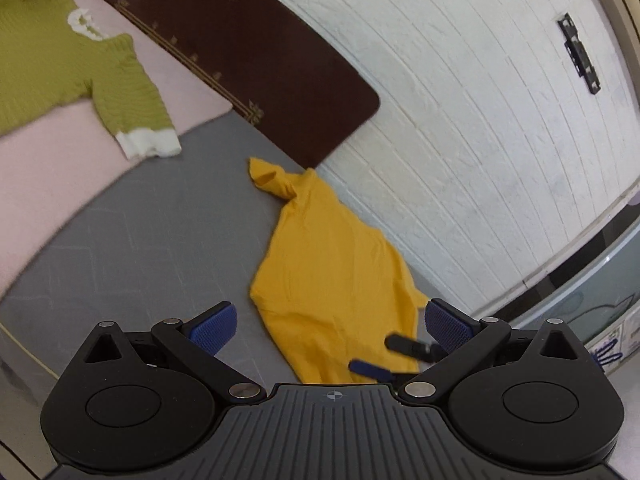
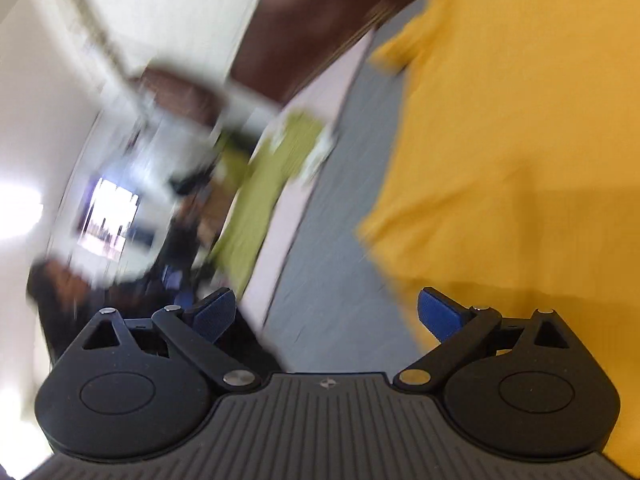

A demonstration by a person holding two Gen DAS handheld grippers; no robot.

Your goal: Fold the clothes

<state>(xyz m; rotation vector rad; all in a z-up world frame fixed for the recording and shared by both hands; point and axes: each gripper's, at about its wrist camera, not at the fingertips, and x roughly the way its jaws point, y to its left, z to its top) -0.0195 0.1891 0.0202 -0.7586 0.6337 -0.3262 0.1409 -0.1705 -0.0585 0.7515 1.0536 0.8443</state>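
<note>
A yellow garment (image 1: 332,260) lies crumpled on the grey bed surface (image 1: 160,240) beside the white wall. My left gripper (image 1: 328,324) is open and empty, held above the garment's near end. My right gripper shows in the left wrist view (image 1: 394,356) as two dark fingers over the garment's near edge. In the blurred right wrist view my right gripper (image 2: 326,314) is open and empty, with the yellow garment (image 2: 520,160) filling the right side. A green knit sweater (image 1: 60,68) with white cuffs lies spread on a pink sheet (image 1: 60,168); it also shows in the right wrist view (image 2: 264,184).
A dark brown headboard (image 1: 248,48) stands against the white panelled wall (image 1: 460,120). A black bracket (image 1: 580,52) is fixed on the wall. The right wrist view is heavily motion-blurred; a bright window or screen (image 2: 108,216) and dark furniture show at left.
</note>
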